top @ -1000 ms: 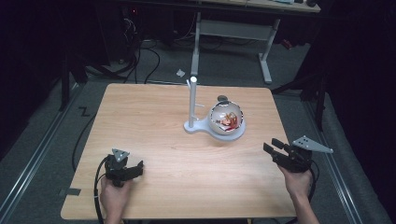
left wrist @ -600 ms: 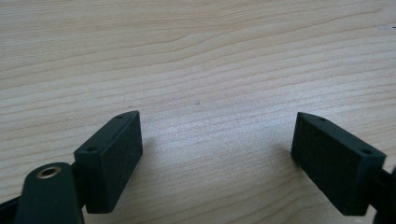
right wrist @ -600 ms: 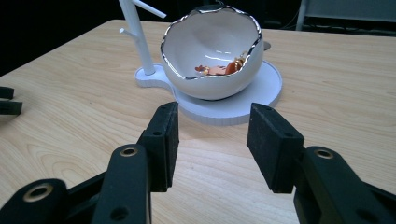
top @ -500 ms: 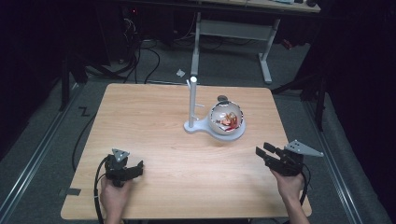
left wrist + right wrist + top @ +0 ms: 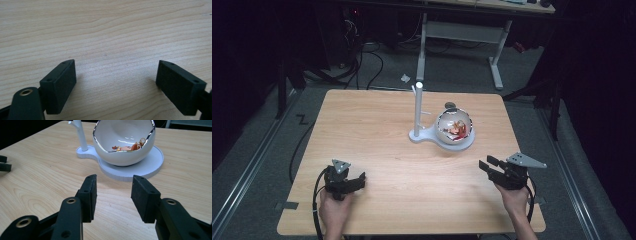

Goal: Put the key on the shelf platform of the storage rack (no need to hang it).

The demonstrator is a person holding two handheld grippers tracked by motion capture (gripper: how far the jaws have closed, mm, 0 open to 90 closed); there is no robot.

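The white bowl (image 5: pixel 455 128) with its jagged silver rim sits on the round end of a white stand (image 5: pixel 430 137), a little toward the far right of the wooden surface (image 5: pixel 377 120), and the right gripper view shows something orange and red lying down inside the bowl (image 5: pixel 124 142). A slim white post (image 5: pixel 417 107) rises upright from the stand's narrow end, just left of the bowl. Out from there, toward the near right corner, the right gripper (image 5: pixel 486 165) is held in the person's right hand (image 5: pixel 513 197), jaws pointing left and slightly toward the bowl, well apart from it. In its own view the right gripper (image 5: pixel 113 192) is partly open, the jaws have just been closing, and there is nothing between them but bare wood, with the bowl and stand straight ahead. Over near the left corner on the person's side, the left gripper (image 5: pixel 357 181) sits low at the surface in the left hand (image 5: pixel 334 207), cable (image 5: pixel 316 200) looping off the near edge. Its own view has the left gripper (image 5: pixel 116 75) spread wide, jaws far apart, holding nothing, plain wood grain beneath. The two grippers are well apart from each other across the near edge.
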